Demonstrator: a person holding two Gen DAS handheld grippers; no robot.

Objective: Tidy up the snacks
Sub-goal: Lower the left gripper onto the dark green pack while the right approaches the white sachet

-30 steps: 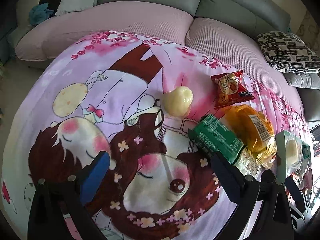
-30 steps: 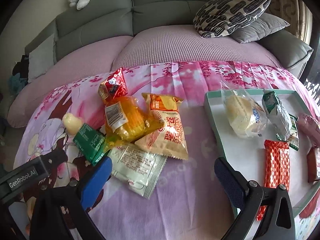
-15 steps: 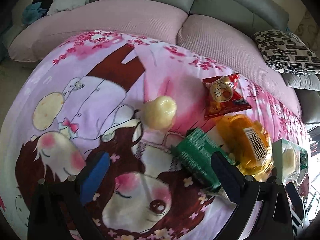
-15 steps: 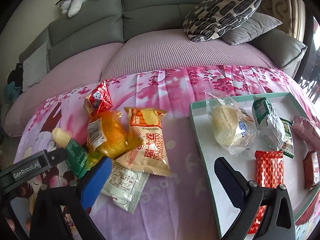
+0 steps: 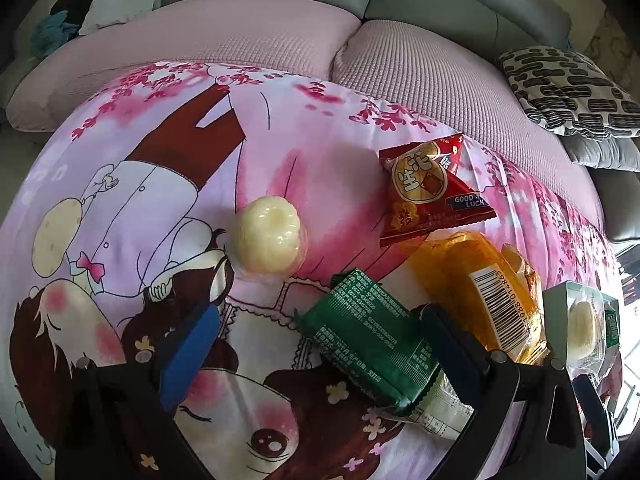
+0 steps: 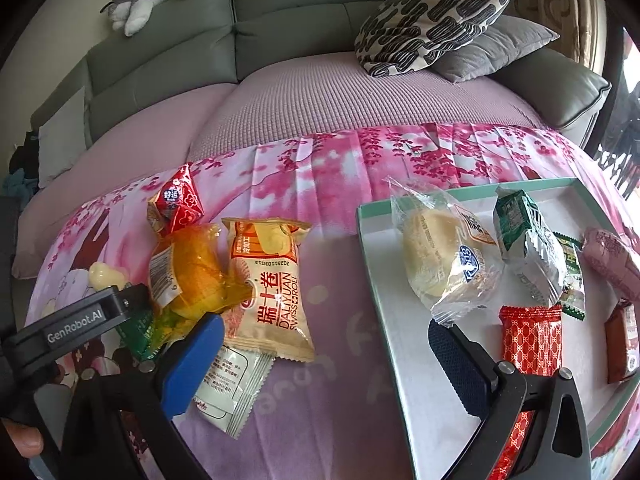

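At lower right: left gripper (image 5: 316, 344) has closed in on the green pack (image 5: 370, 346)

Both grippers' jaws gape, empty; pick-up looks next; tray (image 6: 384, 296) awaits.

Both wrists low, sharing orange packet (image 5: 486, 292)

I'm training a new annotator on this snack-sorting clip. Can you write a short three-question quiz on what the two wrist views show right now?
1. True or false: the green packet lies between the open fingers of the left gripper.
2. Multiple choice: the Swiss roll bag lies (A) in the tray, (B) on the printed cloth, (C) on the sofa cushion.
3. Fill in: the red patterned bar lies in the ____.

Key
1. True; the packet sits by the dark finger, and nothing is gripped.
2. B, on the printed cloth, left of the tray.
3. tray; the right gripper is open above its near edge.
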